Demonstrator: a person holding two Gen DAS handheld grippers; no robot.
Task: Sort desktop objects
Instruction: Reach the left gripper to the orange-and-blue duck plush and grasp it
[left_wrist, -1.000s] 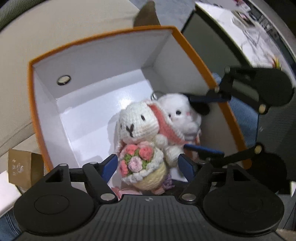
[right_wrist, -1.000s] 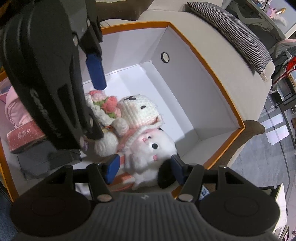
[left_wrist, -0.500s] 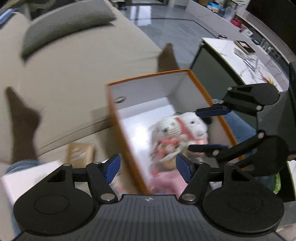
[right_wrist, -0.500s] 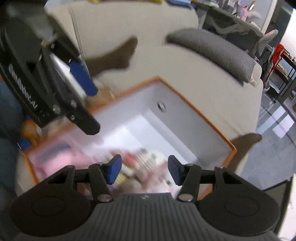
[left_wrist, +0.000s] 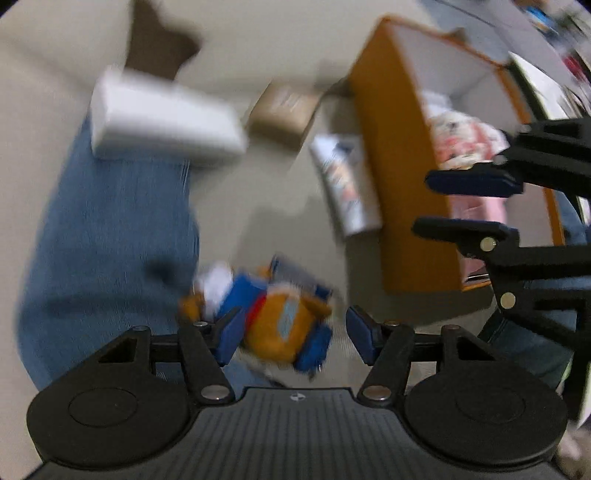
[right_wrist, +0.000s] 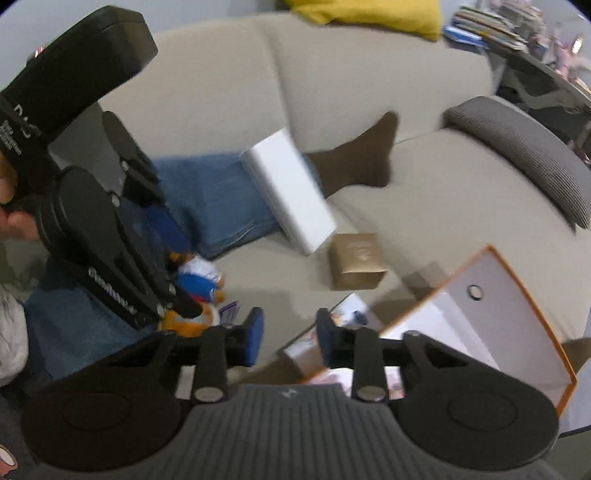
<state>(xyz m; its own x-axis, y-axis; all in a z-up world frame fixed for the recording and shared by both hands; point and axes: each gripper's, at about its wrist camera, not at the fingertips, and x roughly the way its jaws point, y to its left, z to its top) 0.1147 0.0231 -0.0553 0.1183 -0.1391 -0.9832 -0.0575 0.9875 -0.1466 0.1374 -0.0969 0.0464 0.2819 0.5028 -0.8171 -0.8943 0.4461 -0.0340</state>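
Left gripper (left_wrist: 291, 334) is pointing down over the sofa (left_wrist: 266, 48) with its jaws fairly wide and closing — the blue-and-orange plush toy (left_wrist: 275, 321) sits between the fingers, up against the left one, but the blur hides whether the pads actually press on it. The toy is lying on the cushion, right beside a jeans-clad leg (left_wrist: 107, 236).

Right gripper (right_wrist: 290, 336) has nothing in it, jaws narrow and closing over bare cushion.

Further out: a white box (right_wrist: 291, 192) resting on the leg, a small tan box (right_wrist: 356, 260) just past it, and a picture card (left_wrist: 347, 184) leaning against the orange box (left_wrist: 391, 177). That box holds the white plush bunnies (left_wrist: 461, 140) and something pink underneath — too smeared to say more.
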